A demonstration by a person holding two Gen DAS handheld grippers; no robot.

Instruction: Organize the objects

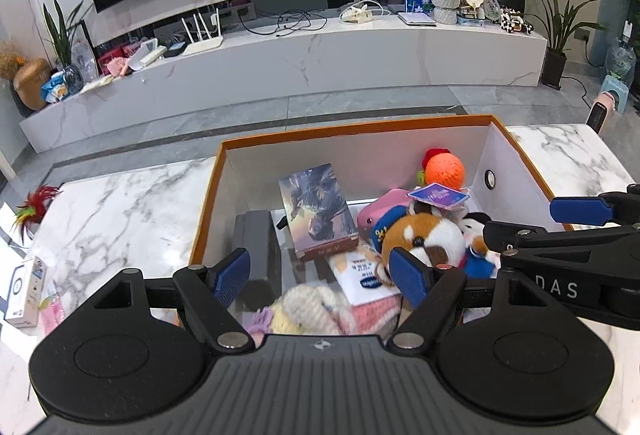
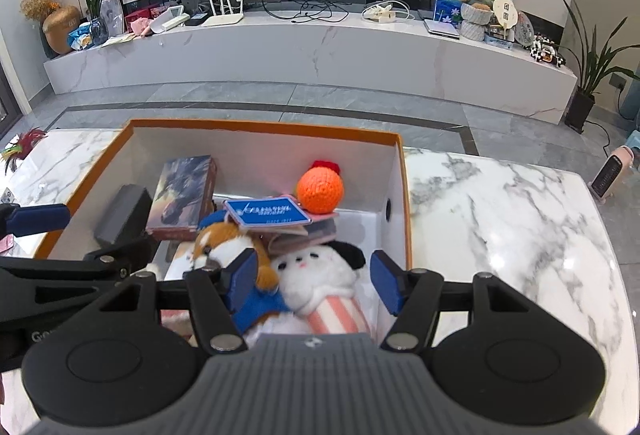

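Left tool [image 1: 320, 277]: jaws spread wide, nothing between the pads; it hangs over the near end of the orange-rimmed box [image 1: 348, 125]. Directly below it, a cream knitted toy [image 1: 310, 309]; just ahead, a white packet [image 1: 366, 275]; further ahead, a picture-printed book box [image 1: 316, 211] leaning on a dark grey block [image 1: 256, 247] to its left.

Right tool [image 2: 314, 285]: jaws partly apart, pads clear of everything; no grip. Between and just below its fingers lies a white plush [image 2: 320, 275] with black ears and a pink-striped body; the left finger stands in front of a brown-and-white plush [image 2: 224, 243] in blue. Ahead of both plushes, a blue card [image 2: 268, 213] lies on a pink item; beyond that, an orange knitted ball [image 2: 320, 191] near the far wall of the box.

The two tools sit side by side, each showing at the edge of the other's view.

The box stands on the marble bench [image 2: 500, 219]; to the right of the right tool the bench is bare; left of the left tool, a small white carton [image 1: 26, 291] and red feathers [image 1: 34, 205].
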